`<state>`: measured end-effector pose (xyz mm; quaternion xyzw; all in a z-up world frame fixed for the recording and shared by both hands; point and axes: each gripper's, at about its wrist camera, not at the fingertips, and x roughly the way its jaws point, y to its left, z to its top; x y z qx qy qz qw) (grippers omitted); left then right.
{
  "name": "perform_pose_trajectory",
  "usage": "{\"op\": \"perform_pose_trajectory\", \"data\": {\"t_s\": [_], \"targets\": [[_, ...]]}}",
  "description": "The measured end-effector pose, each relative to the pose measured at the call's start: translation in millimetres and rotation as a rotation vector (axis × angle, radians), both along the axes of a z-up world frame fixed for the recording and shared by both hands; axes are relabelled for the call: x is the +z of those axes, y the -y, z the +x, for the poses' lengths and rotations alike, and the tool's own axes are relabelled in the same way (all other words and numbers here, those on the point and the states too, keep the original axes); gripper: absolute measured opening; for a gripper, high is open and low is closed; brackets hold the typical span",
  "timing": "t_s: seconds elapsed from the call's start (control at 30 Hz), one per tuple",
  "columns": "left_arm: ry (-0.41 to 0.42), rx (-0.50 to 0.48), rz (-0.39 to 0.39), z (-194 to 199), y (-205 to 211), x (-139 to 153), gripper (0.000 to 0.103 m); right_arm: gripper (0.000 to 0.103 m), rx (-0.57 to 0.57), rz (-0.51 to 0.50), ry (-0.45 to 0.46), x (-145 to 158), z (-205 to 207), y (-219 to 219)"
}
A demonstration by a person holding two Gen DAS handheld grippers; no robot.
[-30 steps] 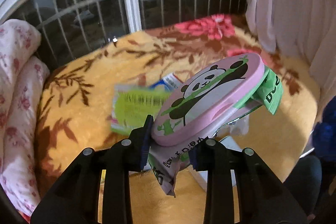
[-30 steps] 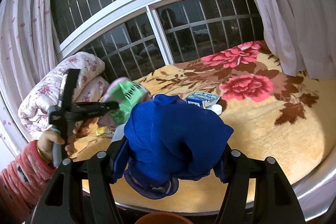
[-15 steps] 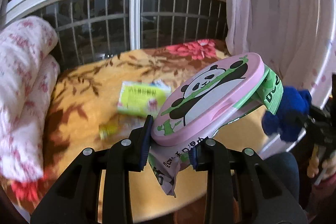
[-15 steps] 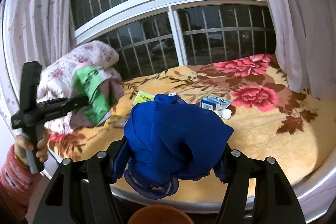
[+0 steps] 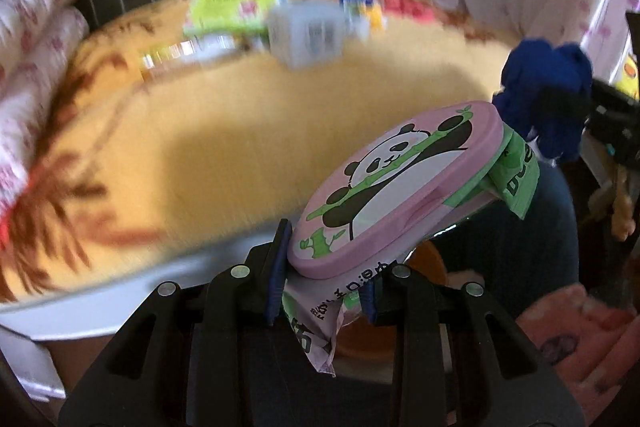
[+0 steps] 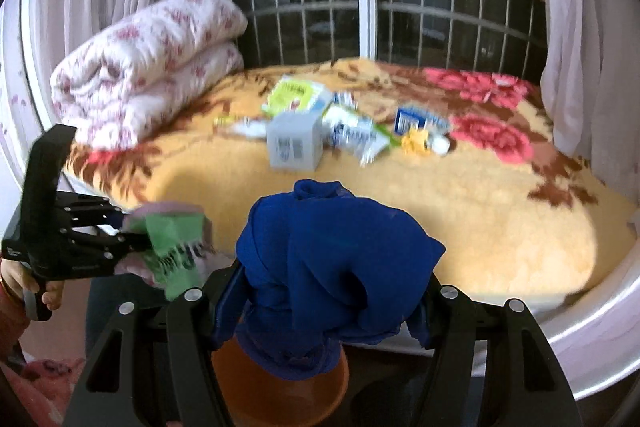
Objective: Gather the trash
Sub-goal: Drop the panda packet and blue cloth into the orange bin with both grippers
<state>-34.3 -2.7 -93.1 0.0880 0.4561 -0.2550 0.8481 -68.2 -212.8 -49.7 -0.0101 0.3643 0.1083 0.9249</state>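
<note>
My left gripper [image 5: 322,301] is shut on a pink wet-wipe pack [image 5: 396,187] with a panda lid and a green wrapper end; it also shows in the right wrist view [image 6: 168,247], held off the bed's edge. My right gripper [image 6: 324,311] is shut on a crumpled blue plastic bag [image 6: 336,259], seen from the left wrist view at the right [image 5: 548,95]. An orange bin [image 6: 280,383] sits right below the blue bag and shows under the wipe pack [image 5: 368,339].
On the yellow flowered blanket [image 6: 460,195] lie a white carton [image 6: 296,143], a green-yellow packet [image 6: 296,95], a blue box [image 6: 420,119] and small scraps. A rolled pink quilt [image 6: 148,63] lies at the left by the barred window [image 6: 360,11]. Curtains hang at both sides.
Both grippers have pulled back from the bed and lowered, still holding their loads. The orange bin now shows more fully beneath them, and the bed's white edge is in view.
</note>
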Motion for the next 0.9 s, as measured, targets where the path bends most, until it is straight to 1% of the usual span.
{"op": "perform_pose_trajectory", "data": {"t_s": [0.03,0.1,0.2,0.33,0.43,0.5,0.7,0.77,0.8,0.83,0.87,0.9], "targets": [[-0.029,-0.009,0.02,-0.7,2.5,-12.3,0.029,0.064,0.001,-0.003,-0.015,-4.8,-1.0,-0.7],[-0.061,-0.024,0.038,-4.0,6.0,-26.5,0.029,0.064,0.005,-0.003,-0.053,-16.3,-2.4,-1.7],[-0.135,-0.061,0.07,-5.1,15.5,-54.5,0.029,0.064,0.015,-0.012,-0.119,-36.8,-1.8,-5.2],[-0.196,-0.102,0.127,-3.5,28.1,-80.4,0.029,0.064,0.035,-0.029,-0.199,-61.5,1.4,-12.6],[-0.256,-0.131,0.167,1.3,38.6,-99.3,0.029,0.064,0.049,-0.04,-0.241,-77.5,3.2,-18.3],[-0.273,-0.145,0.202,4.0,46.0,-109.7,0.029,0.064,0.055,-0.045,-0.262,-86.4,4.1,-23.2],[-0.322,-0.189,0.25,8.6,62.3,-130.6,0.03,0.064,0.076,-0.065,-0.318,-106.4,7.2,-30.4],[-0.324,-0.193,0.264,9.3,63.4,-134.4,0.03,0.068,0.085,-0.064,-0.343,-112.2,8.9,-31.4],[-0.326,-0.195,0.274,9.8,64.4,-136.0,0.031,0.069,0.084,-0.059,-0.357,-115.4,9.9,-31.4],[-0.325,-0.193,0.287,10.8,64.8,-138.0,0.034,0.073,0.084,-0.055,-0.367,-117.6,11.0,-30.8],[-0.324,-0.193,0.287,10.8,64.6,-140.1,0.037,0.074,0.081,-0.049,-0.377,-119.9,12.2,-29.8],[-0.321,-0.196,0.286,11.3,63.8,-139.7,0.045,0.074,0.08,-0.042,-0.384,-121.4,12.8,-28.9]]}}
